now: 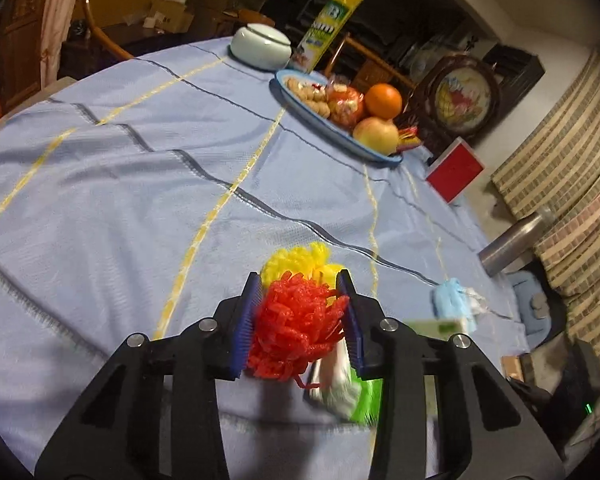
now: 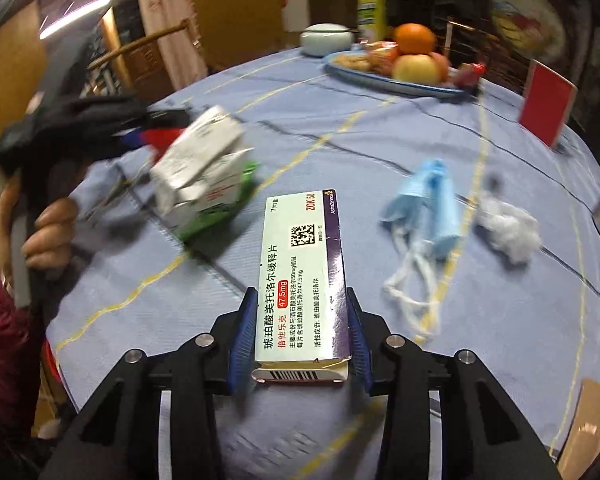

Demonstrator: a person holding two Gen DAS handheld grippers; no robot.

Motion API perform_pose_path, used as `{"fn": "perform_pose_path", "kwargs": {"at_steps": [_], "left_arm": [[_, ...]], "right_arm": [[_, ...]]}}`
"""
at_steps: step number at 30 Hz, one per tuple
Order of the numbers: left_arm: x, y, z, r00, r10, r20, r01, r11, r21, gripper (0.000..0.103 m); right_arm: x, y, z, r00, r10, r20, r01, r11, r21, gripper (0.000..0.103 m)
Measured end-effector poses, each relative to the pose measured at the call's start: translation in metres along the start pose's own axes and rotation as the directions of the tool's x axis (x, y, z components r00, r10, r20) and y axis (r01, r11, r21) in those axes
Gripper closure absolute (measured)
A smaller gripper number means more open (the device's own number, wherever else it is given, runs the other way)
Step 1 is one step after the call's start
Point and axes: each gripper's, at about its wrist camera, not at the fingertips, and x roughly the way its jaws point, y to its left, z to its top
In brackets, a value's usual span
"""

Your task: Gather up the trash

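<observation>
My left gripper is shut on a red foam fruit net. A yellow net bunches just past its tips. A crumpled white and green carton sits blurred under its right finger; whether it is gripped I cannot tell. The right wrist view shows that carton beside the left gripper, above the blue tablecloth. My right gripper is shut on a white and purple medicine box, its blue pads against the long sides. A blue face mask and a white cotton wad lie to the right.
A blue plate with cookies, an orange and apples stands at the far side, with a white lidded jar and a yellow-green can behind it. A red box and a metal bottle sit near the right edge. A person's hand holds the left gripper's handle.
</observation>
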Motion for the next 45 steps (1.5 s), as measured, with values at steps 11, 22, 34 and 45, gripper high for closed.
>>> {"fn": "perform_pose_path", "kwargs": {"at_steps": [11, 22, 34, 45], "left_arm": [[-0.022, -0.013, -0.035, 0.986, 0.167, 0.007, -0.167, 0.984, 0.053, 0.026], [-0.029, -0.012, -0.052, 0.955, 0.296, 0.006, -0.296, 0.953, 0.06, 0.068], [-0.12, -0.029, -0.057, 0.956, 0.253, 0.147, -0.266, 0.961, 0.077, 0.068], [-0.192, -0.003, -0.093, 0.937, 0.279, 0.208, -0.291, 0.956, 0.026, 0.068]], "right_arm": [[-0.003, -0.014, -0.003, 0.999, 0.044, 0.016, -0.045, 0.997, 0.061, 0.057], [-0.007, -0.019, -0.004, 0.995, 0.084, 0.045, -0.088, 0.991, 0.097, 0.062], [-0.036, -0.015, -0.012, 0.987, 0.073, 0.146, -0.091, 0.988, 0.121, 0.062], [-0.078, 0.015, -0.017, 0.972, 0.09, 0.219, -0.108, 0.991, 0.074, 0.062]]}}
